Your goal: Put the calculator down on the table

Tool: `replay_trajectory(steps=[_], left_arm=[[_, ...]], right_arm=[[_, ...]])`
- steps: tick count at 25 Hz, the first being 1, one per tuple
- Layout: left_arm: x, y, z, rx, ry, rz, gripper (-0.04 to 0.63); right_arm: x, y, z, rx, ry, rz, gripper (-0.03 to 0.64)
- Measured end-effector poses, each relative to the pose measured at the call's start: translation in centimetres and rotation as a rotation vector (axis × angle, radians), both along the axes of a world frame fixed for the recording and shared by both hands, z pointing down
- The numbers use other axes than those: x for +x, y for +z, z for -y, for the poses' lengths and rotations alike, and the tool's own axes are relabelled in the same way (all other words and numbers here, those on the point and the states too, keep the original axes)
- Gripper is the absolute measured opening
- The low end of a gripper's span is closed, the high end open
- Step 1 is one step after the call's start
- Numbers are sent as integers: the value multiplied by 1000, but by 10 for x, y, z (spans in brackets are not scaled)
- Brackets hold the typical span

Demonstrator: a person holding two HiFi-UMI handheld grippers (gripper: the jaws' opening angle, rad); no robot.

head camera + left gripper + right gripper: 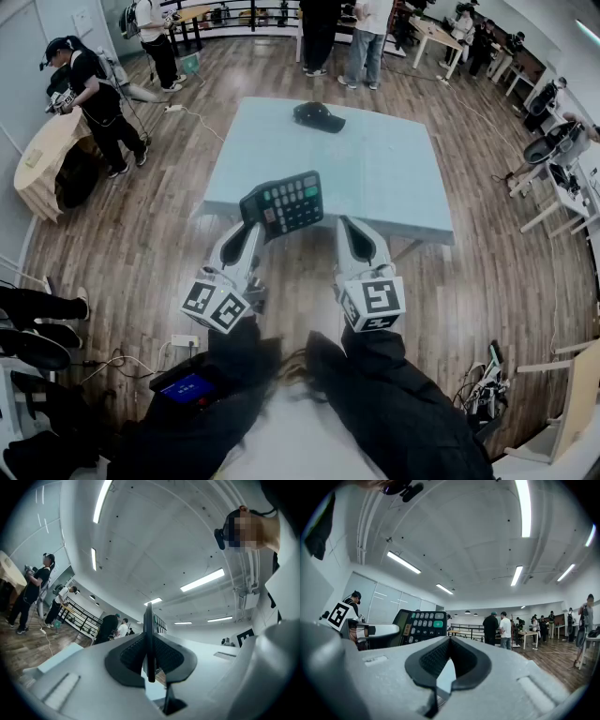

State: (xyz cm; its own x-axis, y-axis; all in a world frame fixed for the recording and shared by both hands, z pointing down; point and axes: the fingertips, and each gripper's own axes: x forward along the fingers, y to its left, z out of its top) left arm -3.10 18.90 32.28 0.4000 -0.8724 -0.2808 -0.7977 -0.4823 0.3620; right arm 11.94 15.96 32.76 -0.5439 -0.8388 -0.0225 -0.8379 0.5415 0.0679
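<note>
In the head view the left gripper holds the calculator, keys up and tilted, in the air over the table's near edge toward its left corner. The right gripper is just beside it, and a cap lies near the far edge. In the left gripper view the jaws clamp the calculator's thin edge. In the right gripper view the jaws meet on nothing.
</note>
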Motion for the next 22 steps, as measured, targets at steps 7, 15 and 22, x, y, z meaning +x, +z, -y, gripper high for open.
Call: replay_trajectory(steps=[7, 15, 22], left_arm=[[-3, -1, 7, 4, 1, 12, 41], [-3, 6, 8, -16, 8, 7, 41], [-4, 8, 10, -27, 16, 7, 41]], right_arm=[[-4, 2, 6, -3, 4, 1, -2], [-1, 9, 5, -22, 17, -1, -2], [-2, 11, 5, -30, 22, 2, 0]])
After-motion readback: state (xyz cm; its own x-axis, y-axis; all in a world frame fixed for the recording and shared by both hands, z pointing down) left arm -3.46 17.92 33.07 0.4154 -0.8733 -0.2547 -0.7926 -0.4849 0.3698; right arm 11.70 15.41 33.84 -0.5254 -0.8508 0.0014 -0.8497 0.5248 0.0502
